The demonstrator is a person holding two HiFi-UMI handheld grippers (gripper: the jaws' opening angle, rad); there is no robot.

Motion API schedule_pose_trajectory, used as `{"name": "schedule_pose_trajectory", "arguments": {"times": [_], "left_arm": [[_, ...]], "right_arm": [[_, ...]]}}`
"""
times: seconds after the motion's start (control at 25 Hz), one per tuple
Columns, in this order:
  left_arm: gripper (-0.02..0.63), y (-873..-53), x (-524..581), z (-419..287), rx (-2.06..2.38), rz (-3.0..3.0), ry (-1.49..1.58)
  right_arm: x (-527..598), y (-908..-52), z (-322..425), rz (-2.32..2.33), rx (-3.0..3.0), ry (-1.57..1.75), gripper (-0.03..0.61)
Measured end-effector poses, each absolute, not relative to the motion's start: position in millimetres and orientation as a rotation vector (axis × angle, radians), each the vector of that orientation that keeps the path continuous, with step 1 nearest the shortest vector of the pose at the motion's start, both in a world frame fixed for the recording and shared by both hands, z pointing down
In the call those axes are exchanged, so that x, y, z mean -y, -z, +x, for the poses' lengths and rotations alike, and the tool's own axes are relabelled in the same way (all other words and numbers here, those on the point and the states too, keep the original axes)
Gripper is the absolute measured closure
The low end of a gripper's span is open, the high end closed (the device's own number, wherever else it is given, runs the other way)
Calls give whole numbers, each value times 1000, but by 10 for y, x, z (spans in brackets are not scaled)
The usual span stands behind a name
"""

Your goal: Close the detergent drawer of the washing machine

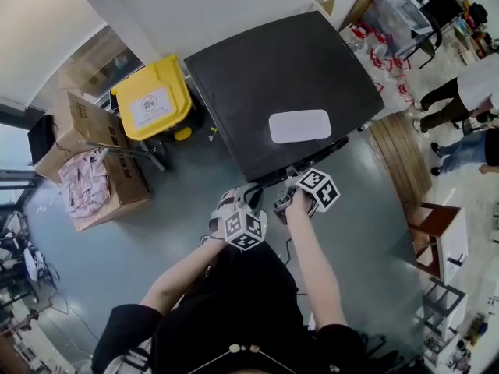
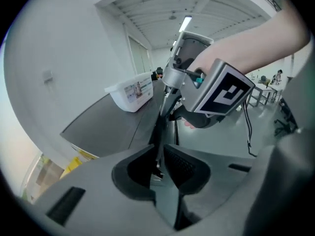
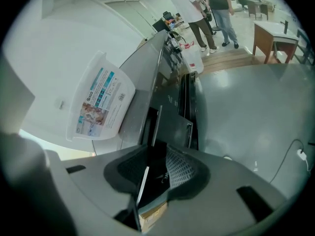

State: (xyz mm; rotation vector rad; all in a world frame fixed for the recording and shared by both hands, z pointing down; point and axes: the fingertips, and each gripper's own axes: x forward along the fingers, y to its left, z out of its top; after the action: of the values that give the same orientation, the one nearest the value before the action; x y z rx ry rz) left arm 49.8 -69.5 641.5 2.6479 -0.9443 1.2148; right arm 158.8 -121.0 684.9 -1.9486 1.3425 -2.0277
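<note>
Your right hand-held gripper [image 3: 157, 168], half open, clasped the detergent drawer [image 3: 170, 127] jutting lengthwise from the washing machine [image 1: 273, 76]; your left hand-held gripper [image 2: 158, 163] pinched its edge.

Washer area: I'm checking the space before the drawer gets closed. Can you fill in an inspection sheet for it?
Surface: washer top, dark, bare but for one white tub.
Job's things: drawer sticks out of the washer's front, not yet closed.
Clutter: yellow bin and boxes on the floor beside the washer.
Grippers: left gripper has its fingers closed on the drawer's thin edge; right gripper has the drawer between its fingers, contact unclear.
Cables: one cable hangs below the right gripper towards the floor.
Surroundings: grey floor; people standing and a chair at the head view's right.
</note>
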Motion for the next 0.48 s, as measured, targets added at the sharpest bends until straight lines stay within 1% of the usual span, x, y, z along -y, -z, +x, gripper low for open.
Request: {"name": "schedule_pose_trajectory", "arguments": {"times": [0.04,0.08,0.16,0.2,0.32,0.44,0.48], "left_arm": [[569,-6418,707,483,943,2659,-1230],[545,-6421,719,474,939,2670,-1246],[420,-6446,747,458,922,2696,-1314],[395,-6479,771,442,918,2710,-1368],[373,-6594,858,409,924,2744,-1508],[368,-6599,898,427,946,2758,-1534],[370,-6593,920,431,966,2753,-1538]], "right_arm": [[1211,-6849,1589,-1948,-1347,2027,462],[1210,-6849,1590,-1945,-1349,2030,462],[1206,-6845,1587,-1936,-1347,2040,463],[1207,-6843,1581,-1928,-1343,2043,463],[1224,-6855,1561,-1896,-1336,2052,466],[1237,-6831,1555,-1828,-1335,2056,466],[1250,-6809,1549,-1798,-1330,2052,481]]}}
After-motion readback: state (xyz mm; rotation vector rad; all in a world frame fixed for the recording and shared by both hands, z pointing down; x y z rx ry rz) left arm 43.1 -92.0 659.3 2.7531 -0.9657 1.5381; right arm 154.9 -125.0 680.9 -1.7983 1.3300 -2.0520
